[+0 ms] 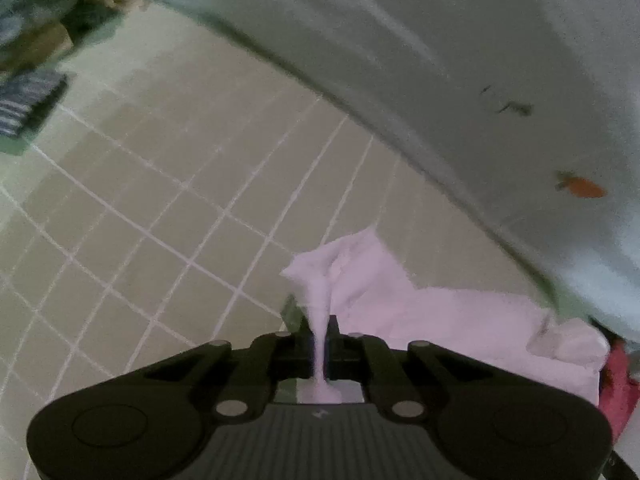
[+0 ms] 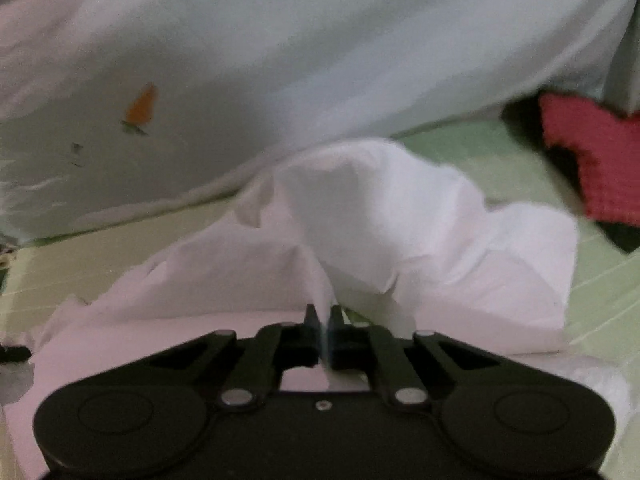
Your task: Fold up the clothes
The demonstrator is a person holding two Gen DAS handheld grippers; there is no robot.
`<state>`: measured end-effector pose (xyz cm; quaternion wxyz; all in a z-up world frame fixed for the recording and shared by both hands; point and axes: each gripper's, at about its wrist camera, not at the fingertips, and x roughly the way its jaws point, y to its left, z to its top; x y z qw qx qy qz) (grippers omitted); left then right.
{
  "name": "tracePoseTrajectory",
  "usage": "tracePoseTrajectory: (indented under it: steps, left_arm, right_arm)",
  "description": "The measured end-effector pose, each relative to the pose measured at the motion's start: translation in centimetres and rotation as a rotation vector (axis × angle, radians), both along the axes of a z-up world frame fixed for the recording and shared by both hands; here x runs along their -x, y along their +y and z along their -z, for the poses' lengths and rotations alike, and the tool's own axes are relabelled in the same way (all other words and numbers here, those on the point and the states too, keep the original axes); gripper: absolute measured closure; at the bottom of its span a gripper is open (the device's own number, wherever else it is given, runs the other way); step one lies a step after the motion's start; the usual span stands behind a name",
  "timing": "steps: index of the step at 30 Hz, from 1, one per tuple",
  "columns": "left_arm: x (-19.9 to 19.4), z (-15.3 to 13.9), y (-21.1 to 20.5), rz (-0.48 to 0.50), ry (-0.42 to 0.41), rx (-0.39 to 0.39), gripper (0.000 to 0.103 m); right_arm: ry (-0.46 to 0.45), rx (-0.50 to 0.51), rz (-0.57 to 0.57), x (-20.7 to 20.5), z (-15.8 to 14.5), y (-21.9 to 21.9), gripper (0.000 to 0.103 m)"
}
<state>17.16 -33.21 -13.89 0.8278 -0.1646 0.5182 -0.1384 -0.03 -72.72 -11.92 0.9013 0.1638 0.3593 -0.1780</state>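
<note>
A white garment (image 1: 440,320) hangs bunched from my left gripper (image 1: 320,328), which is shut on a pinched strip of its edge above a tiled floor. The same white garment (image 2: 380,216) shows in the right wrist view, crumpled in a heap on a pale green surface (image 2: 600,288). My right gripper (image 2: 325,316) is shut on a fold of it at the heap's near side. The cloth spreads flat to the left under that gripper.
A pale sheet with a small orange carrot print (image 1: 584,187) drapes along the right and back (image 2: 280,60). A red cloth (image 2: 592,152) lies at the right (image 1: 618,384). A striped folded item (image 1: 24,104) sits on the beige tiled floor (image 1: 160,200) at far left.
</note>
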Motion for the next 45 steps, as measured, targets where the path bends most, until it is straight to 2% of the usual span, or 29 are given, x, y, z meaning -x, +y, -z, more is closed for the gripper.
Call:
tracePoseTrajectory:
  steps: [4, 8, 12, 14, 17, 19, 23, 28, 31, 34, 37, 39, 41, 42, 44, 45]
  left_arm:
    - [4.5, -2.8, 1.6, 0.010, -0.087, -0.004, 0.098]
    - [9.8, -3.2, 2.9, 0.042, -0.080, -0.032, 0.098]
    - [15.1, -3.5, 4.1, 0.073, -0.074, -0.061, 0.096]
    - [17.3, -3.5, 4.6, 0.080, -0.058, -0.076, 0.090]
    - [18.1, -4.1, 4.7, 0.065, -0.076, -0.082, 0.079]
    - [18.4, -4.8, 4.7, 0.059, -0.110, -0.092, 0.078]
    - [18.0, -6.8, 3.9, 0.073, -0.224, -0.169, 0.073]
    - [15.2, -7.6, 1.7, 0.149, -0.261, -0.155, 0.069]
    - [13.0, -6.5, -0.1, 0.201, -0.219, -0.154, 0.067]
    - [10.2, -4.0, -2.0, 0.231, -0.086, -0.184, 0.067]
    - [8.1, -1.2, -2.5, 0.201, 0.039, -0.232, 0.067]
    - [6.9, 0.3, -2.5, 0.186, 0.105, -0.229, 0.065]
    - [6.3, 1.3, -2.4, 0.188, 0.148, -0.202, 0.058]
    - [6.2, 1.6, -2.4, 0.197, 0.160, -0.188, 0.056]
    - [6.1, 2.1, -2.8, 0.234, 0.164, -0.187, 0.051]
    - [6.1, 2.3, -3.1, 0.255, 0.165, -0.189, 0.051]
  right_arm:
    - [-0.089, 0.048, -0.011, 5.5, -3.0, 2.2, 0.100]
    - [-0.150, 0.043, 0.017, 11.9, -5.0, 3.4, 0.100]
    - [-0.042, 0.024, 0.031, 17.1, -2.0, 3.5, 0.100]
    - [0.041, 0.033, 0.037, 18.5, 0.3, 3.8, 0.100]
    - [0.110, 0.052, 0.046, 20.1, 2.1, 3.9, 0.100]
    - [0.092, 0.042, 0.063, 20.6, 1.8, 3.3, 0.100]
    - [0.085, 0.075, 0.079, 20.3, 1.6, 2.9, 0.100]
    - [0.063, 0.056, 0.097, 19.9, 1.8, 2.8, 0.099]
    - [0.043, 0.041, 0.114, 19.1, 1.8, 2.3, 0.099]
    - [0.027, 0.028, 0.130, 17.7, 1.8, 1.6, 0.098]
    - [0.020, 0.028, 0.132, 15.9, 1.9, 1.1, 0.098]
    - [0.030, 0.029, 0.128, 14.6, 2.0, 0.8, 0.097]
    - [0.049, 0.028, 0.126, 13.6, 2.0, 0.6, 0.096]
    - [0.060, 0.035, 0.126, 13.4, 1.9, 0.7, 0.094]
    - [0.079, 0.048, 0.128, 13.3, 2.1, 0.7, 0.083]
    - [0.087, 0.054, 0.131, 13.3, 2.3, 0.7, 0.073]
